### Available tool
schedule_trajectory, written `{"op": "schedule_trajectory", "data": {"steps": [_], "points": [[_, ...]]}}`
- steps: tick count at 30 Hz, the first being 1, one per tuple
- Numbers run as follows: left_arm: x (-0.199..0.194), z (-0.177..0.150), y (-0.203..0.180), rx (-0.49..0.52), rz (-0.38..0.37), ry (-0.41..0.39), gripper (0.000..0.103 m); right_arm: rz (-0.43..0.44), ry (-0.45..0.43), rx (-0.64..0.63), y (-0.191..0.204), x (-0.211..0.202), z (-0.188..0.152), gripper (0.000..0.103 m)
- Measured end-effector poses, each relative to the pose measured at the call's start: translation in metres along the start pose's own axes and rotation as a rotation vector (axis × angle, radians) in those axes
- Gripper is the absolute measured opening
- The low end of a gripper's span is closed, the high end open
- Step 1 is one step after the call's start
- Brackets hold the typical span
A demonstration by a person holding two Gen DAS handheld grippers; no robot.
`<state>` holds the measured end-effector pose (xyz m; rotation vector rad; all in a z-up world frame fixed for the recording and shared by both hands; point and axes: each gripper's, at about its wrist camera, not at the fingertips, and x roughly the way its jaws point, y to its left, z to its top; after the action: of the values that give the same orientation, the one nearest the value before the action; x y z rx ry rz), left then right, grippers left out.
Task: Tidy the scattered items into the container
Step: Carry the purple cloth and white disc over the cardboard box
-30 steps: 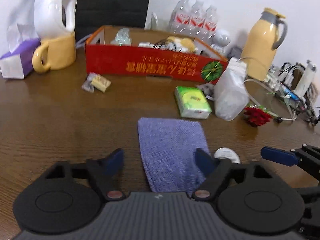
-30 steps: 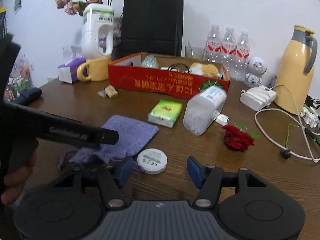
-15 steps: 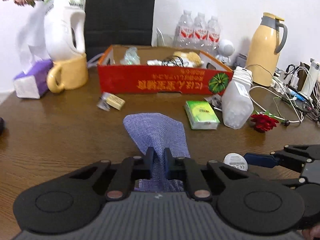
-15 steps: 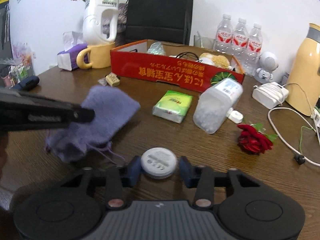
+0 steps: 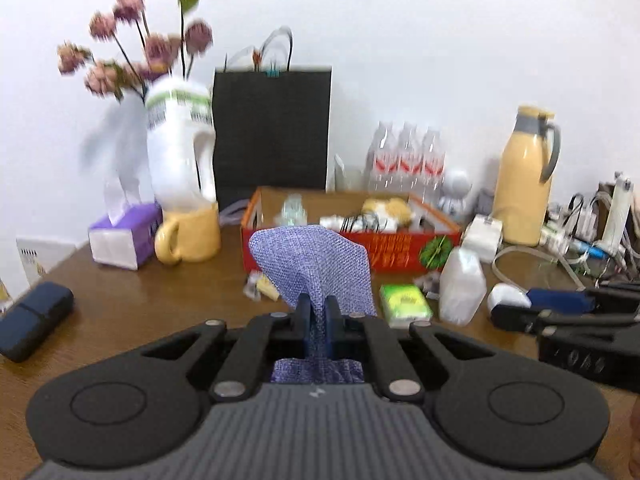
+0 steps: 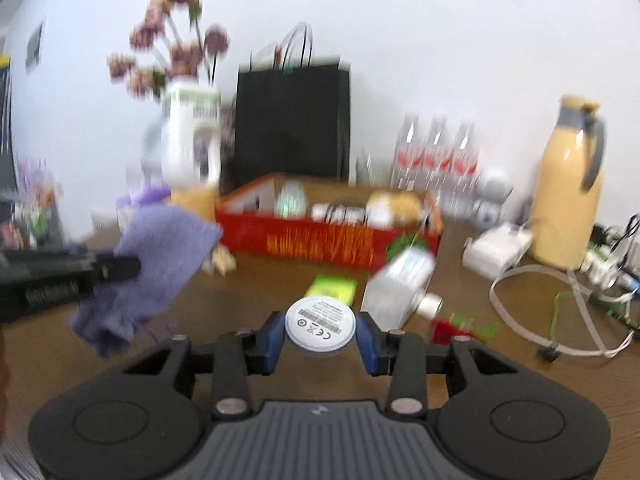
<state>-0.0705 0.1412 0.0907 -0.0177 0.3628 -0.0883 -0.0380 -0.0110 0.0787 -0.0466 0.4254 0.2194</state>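
Pinching a purple cloth pouch (image 5: 316,264), the left gripper (image 5: 316,312) has its jaws drawn together on the fabric, which bunches between the blue pads and fans out above them, off the tabletop (image 5: 132,308). Some of the cloth also shows below the jaws, against the gripper body.

The right gripper (image 6: 320,334) is clamped on a white round disc (image 6: 320,326); both blue pads press its rim from either side. Disc is off the tabletop, printed face toward the camera. In the left wrist view the disc shows only as a white edge at the tip of the right gripper's fingers, at the right side of the frame.

Lying beyond both grippers toward the middle of the tabletop: a green tissue pack (image 5: 405,305), a clear plastic bottle (image 5: 462,286) on its side just to the right of the pack, and a small wrapped item (image 5: 264,287) left of the pouch. A red rose (image 6: 450,330) lies near the bottle's cap end in the right wrist view.

The red cardboard box (image 5: 400,250) sits toward the far edge of the tabletop, open top, already holding several items, including black cable and something yellowish. Left of the box: a yellow mug (image 5: 190,236) and a purple tissue box (image 5: 124,236). A yellow thermos jug (image 5: 524,176) stands toward the far right corner. A dark case (image 5: 34,320) lies near the left edge.

Right wrist view is motion-blurred; fine detail unreadable.
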Motion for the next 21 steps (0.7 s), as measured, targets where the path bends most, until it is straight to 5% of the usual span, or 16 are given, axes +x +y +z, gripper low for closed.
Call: {"op": "schedule_trajectory", "data": {"steps": [7,15,21], "points": [[-0.042,0.009,-0.020,0.078,-0.042,-0.171,0.008,-0.016,-0.162,0.026,0.005,-0.050,0.016,0.038],[-0.015,0.047,-0.002,0.010,-0.088,-0.152,0.008,-0.007,-0.166,0.047,-0.008,-0.042,0.037,0.038],[0.055,0.101,0.008,-0.002,-0.059,-0.106,0.008,-0.014,-0.142,0.046,-0.032,0.010,0.077,0.038]]}}
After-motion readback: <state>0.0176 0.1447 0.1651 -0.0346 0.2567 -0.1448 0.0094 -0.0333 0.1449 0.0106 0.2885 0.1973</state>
